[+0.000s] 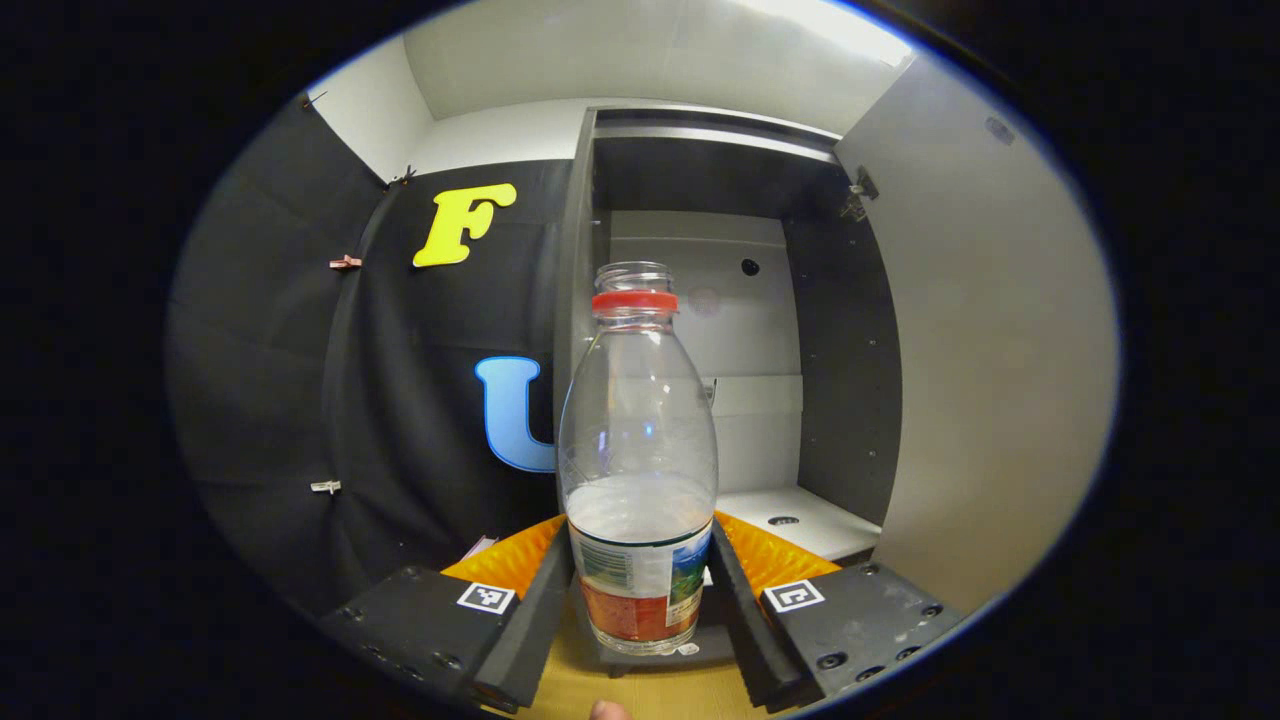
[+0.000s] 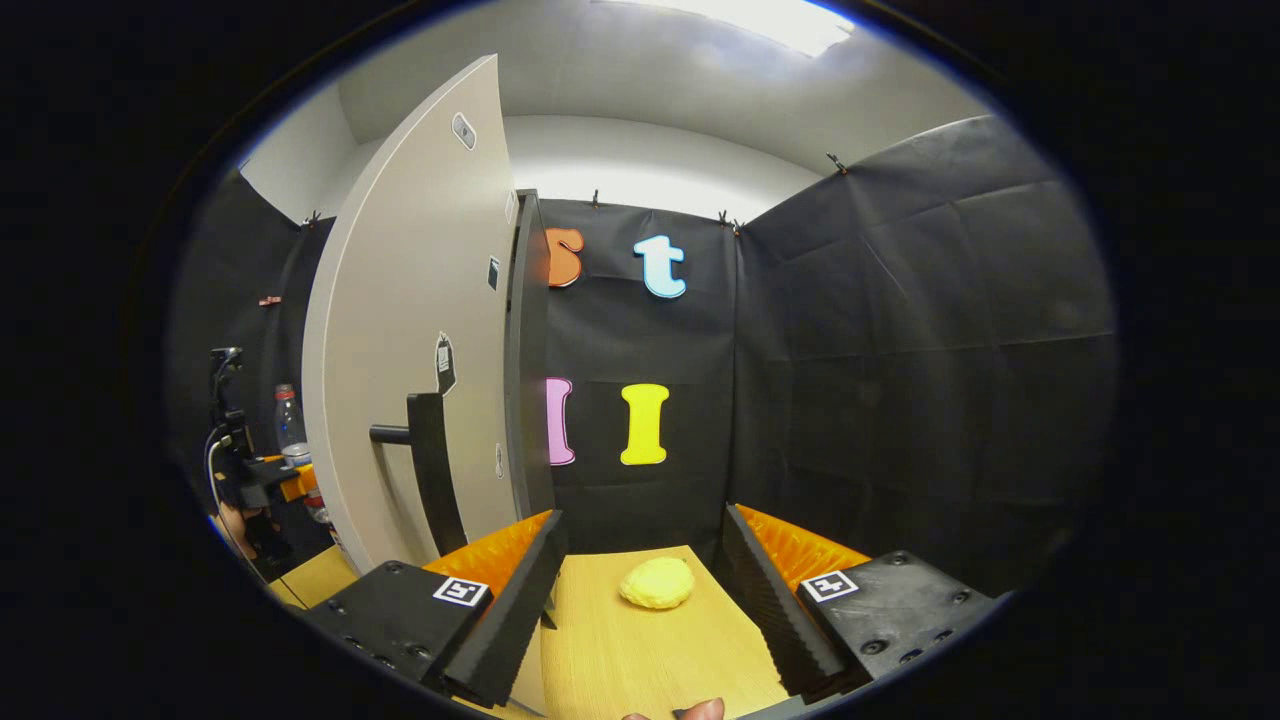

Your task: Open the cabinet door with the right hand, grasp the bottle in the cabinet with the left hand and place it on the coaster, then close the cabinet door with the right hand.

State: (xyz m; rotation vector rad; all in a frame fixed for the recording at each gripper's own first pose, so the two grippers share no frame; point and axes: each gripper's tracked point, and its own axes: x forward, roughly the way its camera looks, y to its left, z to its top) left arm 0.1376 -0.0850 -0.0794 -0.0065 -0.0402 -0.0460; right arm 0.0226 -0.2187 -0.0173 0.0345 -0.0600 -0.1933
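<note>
Two grippers are in use, and the left gripper [image 1: 640,610] has the bottle [image 1: 640,470]. In the left gripper view its fingers [image 1: 530,620] press the labelled lower body from both sides. The bottle stands upright, long axis vertical, uncapped with a red ring at the neck and partly filled. It is out of the cabinet [image 1: 720,330], whose open interior lies behind it.

A dark slab shows under the bottle's base on the wooden table [image 1: 650,690]. This may be the coaster; I cannot tell, nor whether the base has touched down. Judged step: placing the bottle. The move turns on the vertical gap beneath the base, so a straight lowering with the axis kept upright is called for. The open neck makes any tilt a spill risk.

The right gripper [image 2: 640,610] has its fingers wide apart and holds nothing. In the right gripper view the door [image 2: 410,330] stands open to its left, with the handle [image 2: 425,470] near the left finger. A yellow lump [image 2: 657,583] lies on the table ahead, between the fingers but apart from them. The left gripper and bottle appear beyond the door's edge, so closing must wait until they are clear of its swing.
</note>
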